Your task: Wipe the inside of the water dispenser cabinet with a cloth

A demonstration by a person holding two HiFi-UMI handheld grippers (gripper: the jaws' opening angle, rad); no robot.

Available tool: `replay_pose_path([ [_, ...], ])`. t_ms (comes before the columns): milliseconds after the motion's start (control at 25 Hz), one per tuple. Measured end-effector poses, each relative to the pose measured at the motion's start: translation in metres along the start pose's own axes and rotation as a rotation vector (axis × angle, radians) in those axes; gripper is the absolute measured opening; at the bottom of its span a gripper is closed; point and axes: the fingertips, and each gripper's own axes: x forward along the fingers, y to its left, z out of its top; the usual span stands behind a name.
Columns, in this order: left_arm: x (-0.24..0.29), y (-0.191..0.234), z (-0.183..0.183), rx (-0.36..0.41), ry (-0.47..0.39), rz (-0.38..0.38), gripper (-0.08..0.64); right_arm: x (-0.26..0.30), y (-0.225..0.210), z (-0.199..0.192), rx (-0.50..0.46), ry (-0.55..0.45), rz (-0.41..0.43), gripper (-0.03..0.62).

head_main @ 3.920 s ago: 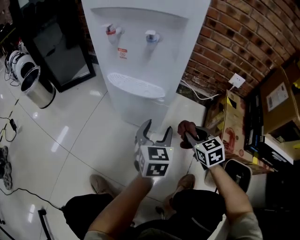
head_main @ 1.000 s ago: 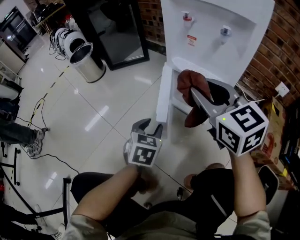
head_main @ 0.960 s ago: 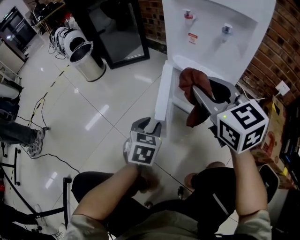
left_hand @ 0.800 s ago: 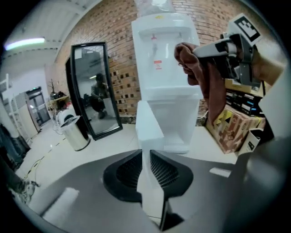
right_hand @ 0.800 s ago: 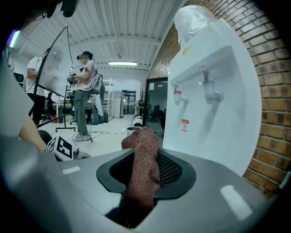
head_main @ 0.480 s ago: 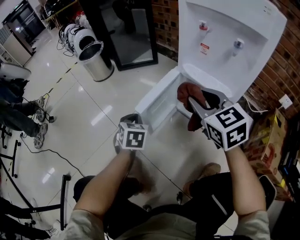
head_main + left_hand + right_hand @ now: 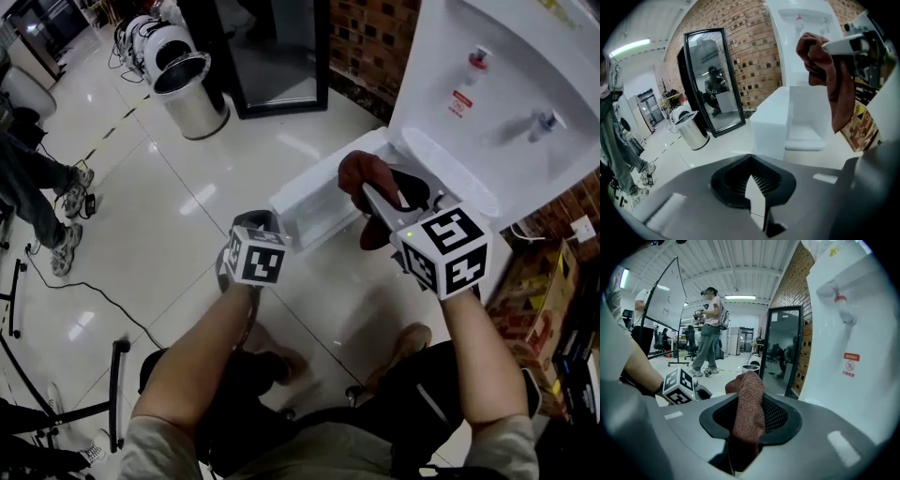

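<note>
While the white water dispenser (image 7: 497, 84) stands with its cabinet door (image 7: 314, 202) wide open, I judge this the approach step, with wiping not yet begun. My right gripper (image 7: 373, 192) is clamped on the reddish-brown cloth (image 7: 356, 173), which hangs just before the opening; I see too little of the interior to judge it. My left gripper (image 7: 752, 187) has its jaws together, empty. Next, the cloth must go inside and press against a wall.

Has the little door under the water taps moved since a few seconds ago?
Yes. The cabinet door has swung open, out to the left of the water dispenser. About four seconds ago it sat shut, flush with the dispenser's front.
</note>
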Motion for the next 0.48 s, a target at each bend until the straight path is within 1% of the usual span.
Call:
replay_pose_path([
  [120, 0.008, 0.009, 0.001, -0.009, 0.006, -0.013, -0.002, 0.024, 0.007, 0.001, -0.018, 0.019, 0.008, 0.138],
  [240, 0.011, 0.014, -0.004, -0.018, 0.04, -0.035, -0.002, 0.037, 0.012, 0.003, -0.052, 0.053, 0.016, 0.138],
  [360, 0.006, 0.01, -0.006, -0.053, 0.082, -0.068, -0.002, 0.034, 0.012, 0.014, -0.068, 0.045, 0.015, 0.14],
  [480, -0.009, 0.001, -0.007, -0.044, 0.112, -0.097, 0.0, 0.025, 0.008, 0.012, -0.077, 0.042, 0.002, 0.14],
])
